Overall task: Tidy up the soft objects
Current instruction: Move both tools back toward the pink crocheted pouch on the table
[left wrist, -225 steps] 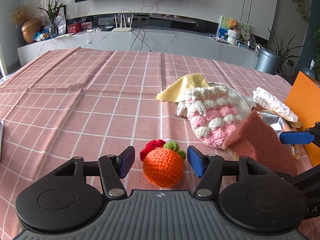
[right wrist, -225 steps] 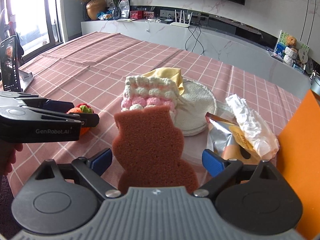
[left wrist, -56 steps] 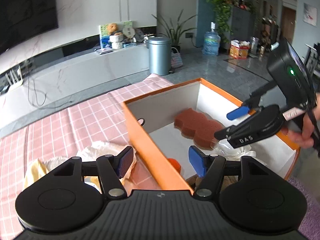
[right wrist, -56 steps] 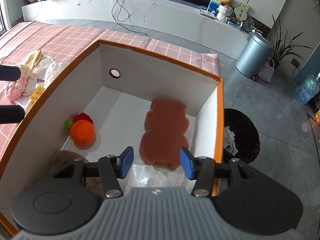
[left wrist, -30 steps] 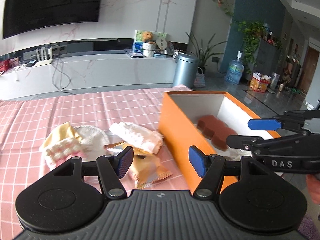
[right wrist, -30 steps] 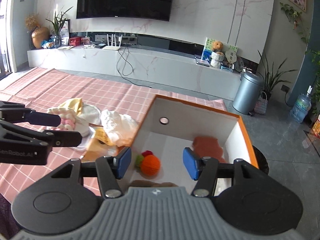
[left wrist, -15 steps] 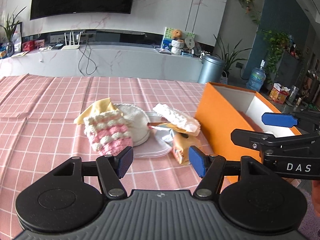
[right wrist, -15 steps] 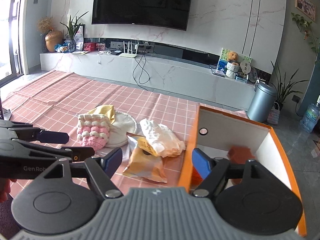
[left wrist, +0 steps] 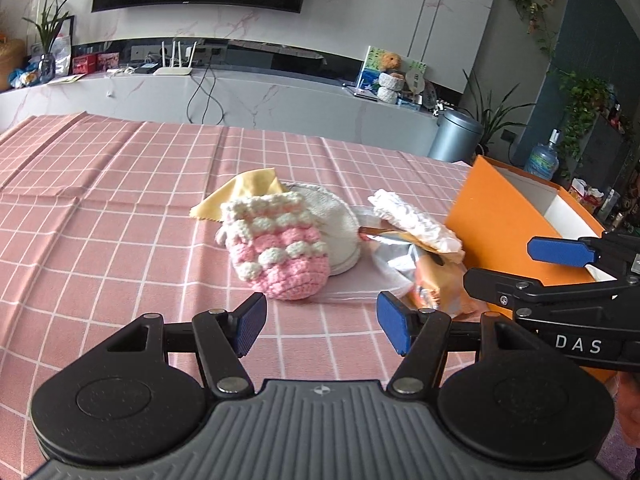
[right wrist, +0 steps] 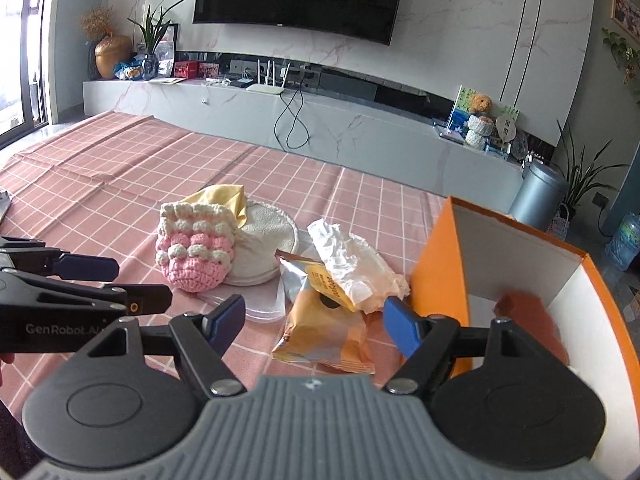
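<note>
Where orange box [right wrist: 440,264] stands: brown sponge [right wrist: 528,312] inside (corner).

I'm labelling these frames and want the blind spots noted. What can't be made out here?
- Orange box floor: right wrist view, hidden by the right hand-held gripper body; only a brown sponge shows.
- Box interior: left wrist view, hidden by its orange wall.
- Snack packet print: too small to read.
- Yellow cloth: mostly covered by the pink crochet pouch.

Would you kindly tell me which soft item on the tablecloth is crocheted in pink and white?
The pink-and-white pouch, leftmost in the pile; the round pad beside it is plain cream.
</note>
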Motion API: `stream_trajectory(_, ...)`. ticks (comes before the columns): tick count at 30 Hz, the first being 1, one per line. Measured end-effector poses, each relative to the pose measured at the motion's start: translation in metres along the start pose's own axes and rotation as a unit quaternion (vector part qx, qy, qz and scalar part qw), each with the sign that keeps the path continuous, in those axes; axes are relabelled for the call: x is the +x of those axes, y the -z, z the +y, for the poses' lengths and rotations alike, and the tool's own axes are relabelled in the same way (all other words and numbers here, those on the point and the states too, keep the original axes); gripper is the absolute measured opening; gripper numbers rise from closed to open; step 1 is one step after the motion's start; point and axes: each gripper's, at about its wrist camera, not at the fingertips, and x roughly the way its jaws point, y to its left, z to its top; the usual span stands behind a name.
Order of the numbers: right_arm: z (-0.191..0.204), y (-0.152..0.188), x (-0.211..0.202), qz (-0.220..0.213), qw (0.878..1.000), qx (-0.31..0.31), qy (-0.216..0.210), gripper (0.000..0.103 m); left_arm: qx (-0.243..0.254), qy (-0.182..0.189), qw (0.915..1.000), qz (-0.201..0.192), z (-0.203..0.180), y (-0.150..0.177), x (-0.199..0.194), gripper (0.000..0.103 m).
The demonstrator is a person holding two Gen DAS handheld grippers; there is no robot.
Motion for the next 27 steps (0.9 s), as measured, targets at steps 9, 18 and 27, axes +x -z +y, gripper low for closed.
stream_trajectory(9,0.001,-0.006,0.039,0.032,0.999,0.012,0.004,0.067,-0.001,-0.005,0.9999,0.013,0.010,-0.009,0.024,0.074)
stream_trajectory(18,-0.005,-0.014,0.074,0.047,0.998,0.022,0.024,0.066,-0.013,-0.028,0.9993,0.019,0.017,-0.024,0.051,0.081)
stream_trajectory(27,0.003,-0.008,0.089,0.059,0.998,0.005,0.010,0.050,-0.013,-0.039,0.9988,0.024,0.017,-0.028,0.067,0.087)
